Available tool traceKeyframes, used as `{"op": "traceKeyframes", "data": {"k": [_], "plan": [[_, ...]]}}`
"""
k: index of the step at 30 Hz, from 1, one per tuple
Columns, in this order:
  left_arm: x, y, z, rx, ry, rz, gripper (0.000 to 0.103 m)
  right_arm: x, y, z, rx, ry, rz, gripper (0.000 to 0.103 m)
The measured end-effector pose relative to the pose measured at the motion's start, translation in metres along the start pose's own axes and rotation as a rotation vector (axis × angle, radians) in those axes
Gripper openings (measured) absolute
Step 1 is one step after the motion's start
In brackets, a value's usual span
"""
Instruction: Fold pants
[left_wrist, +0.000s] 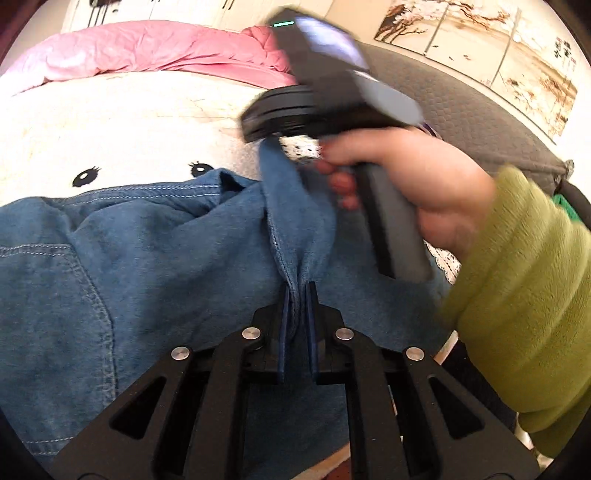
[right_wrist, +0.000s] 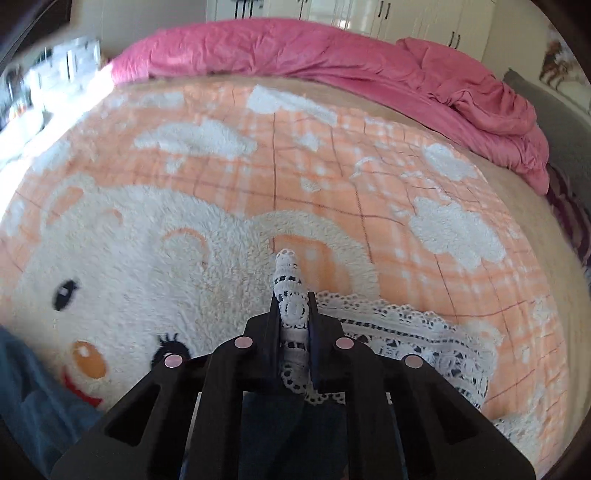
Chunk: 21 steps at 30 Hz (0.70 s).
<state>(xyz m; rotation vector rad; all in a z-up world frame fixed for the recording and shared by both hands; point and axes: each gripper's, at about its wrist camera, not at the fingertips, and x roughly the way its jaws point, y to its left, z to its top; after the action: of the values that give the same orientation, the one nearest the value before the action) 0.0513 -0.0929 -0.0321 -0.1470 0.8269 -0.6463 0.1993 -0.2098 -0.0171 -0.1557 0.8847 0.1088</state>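
- We see the pants (left_wrist: 155, 258) in faded blue denim with pale stitching along the seams.
- Their lace trim (right_wrist: 406, 332) is white, an openwork pattern.
- The blanket (right_wrist: 332, 166) under them is peach-orange plaid with white clouds and a white bear face, black eyes, orange nose, red mouth.
- The duvet (right_wrist: 332, 55) behind is pink.
- Our sleeve (left_wrist: 524, 295) is olive green fleece.
- Both grippers, left (left_wrist: 297, 291) and right (right_wrist: 293, 295), are black.
- The wall picture (left_wrist: 480, 48) shows brown branches on cream.
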Motion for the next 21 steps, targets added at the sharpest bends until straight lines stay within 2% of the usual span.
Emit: {"op": "traceKeyframes", "data": {"k": [5, 10, 15, 21], "plan": [[0.002, 0.006, -0.001, 0.010, -0.005, 0.017, 0.006, -0.059, -0.054, -0.025, 0.214, -0.106, 0.122, 0.010], [-0.001, 0.009, -0.003, 0.021, -0.009, 0.005, 0.008, -0.124, -0.113, -0.071, 0.391, -0.199, 0.128, 0.008], [-0.001, -0.001, -0.005, 0.087, -0.004, -0.006, 0.006, -0.153, -0.153, -0.142, 0.545, -0.169, 0.199, 0.008], [-0.004, -0.016, -0.013, 0.173, -0.009, 0.003, 0.006, -0.156, -0.164, -0.194, 0.634, -0.109, 0.258, 0.009]]}}
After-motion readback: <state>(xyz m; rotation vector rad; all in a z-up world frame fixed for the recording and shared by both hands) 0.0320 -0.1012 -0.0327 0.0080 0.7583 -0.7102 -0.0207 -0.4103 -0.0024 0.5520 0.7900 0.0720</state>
